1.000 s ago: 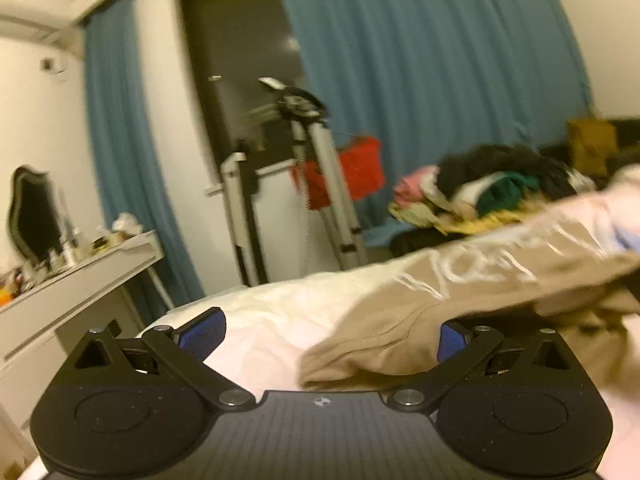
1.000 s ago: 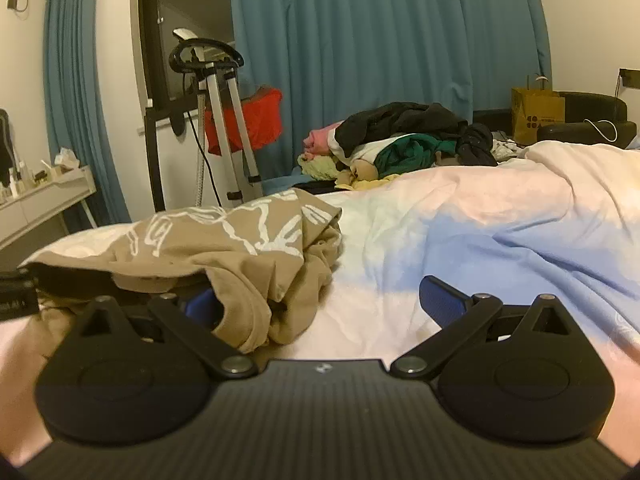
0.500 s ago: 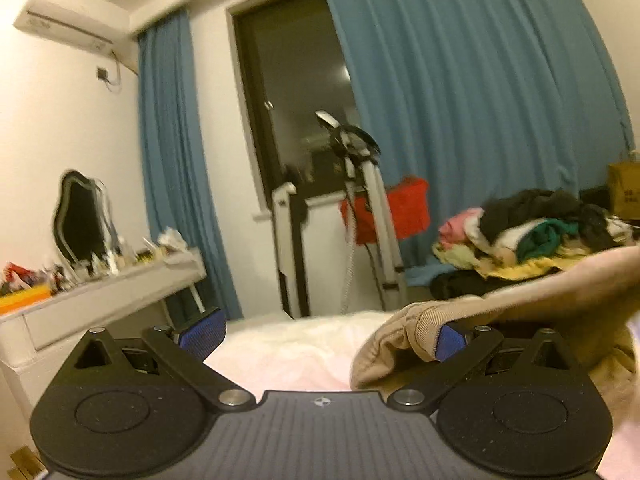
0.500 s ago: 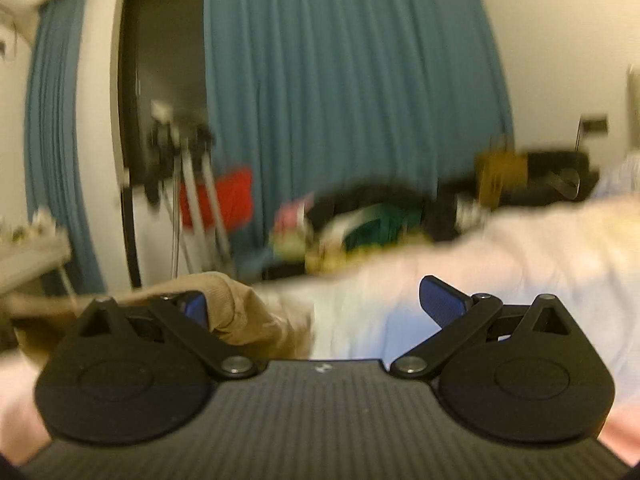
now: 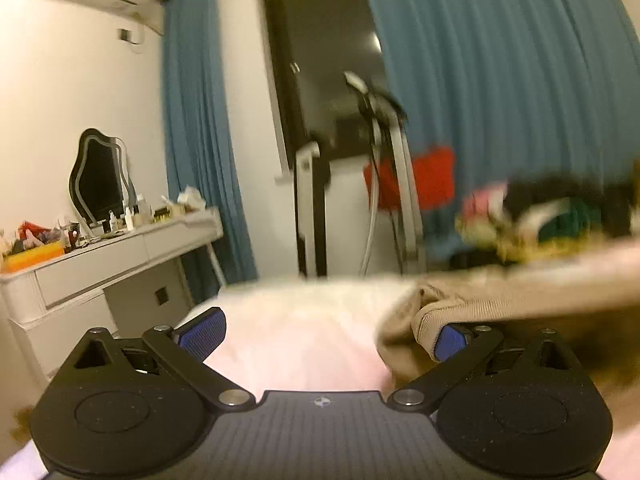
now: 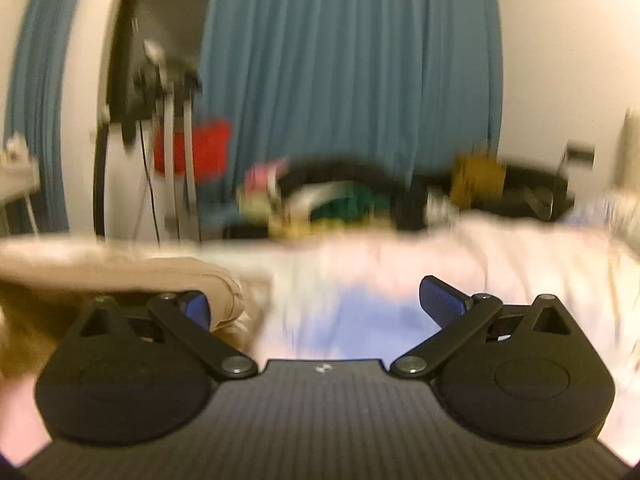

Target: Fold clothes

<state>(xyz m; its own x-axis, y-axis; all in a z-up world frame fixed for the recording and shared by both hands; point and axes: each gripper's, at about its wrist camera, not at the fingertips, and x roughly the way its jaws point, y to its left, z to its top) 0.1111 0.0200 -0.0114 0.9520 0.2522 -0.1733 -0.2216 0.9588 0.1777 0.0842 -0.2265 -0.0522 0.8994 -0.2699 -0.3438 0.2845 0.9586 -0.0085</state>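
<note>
A tan garment [image 5: 520, 296] stretches between my two grippers above the pale bed [image 5: 304, 320]. In the left wrist view its ribbed edge hangs over the right blue pad [image 5: 450, 338] of my left gripper [image 5: 326, 332], whose jaws stand wide apart. In the right wrist view the same tan garment [image 6: 160, 276] is draped over the left blue pad [image 6: 198, 308] of my right gripper [image 6: 320, 300], also wide open. Both views are blurred by motion.
A pile of mixed clothes [image 6: 332, 196] lies at the far edge of the bed [image 6: 400, 264]. A white dressing table [image 5: 100, 256] with a mirror stands at the left. A stand with a red bag [image 5: 420, 176] stands before blue curtains [image 5: 500, 80].
Both grippers have risen and tilted up, lifting the tan garment off the bed and pulling it out flat between them. The jaws have stayed wide apart.
</note>
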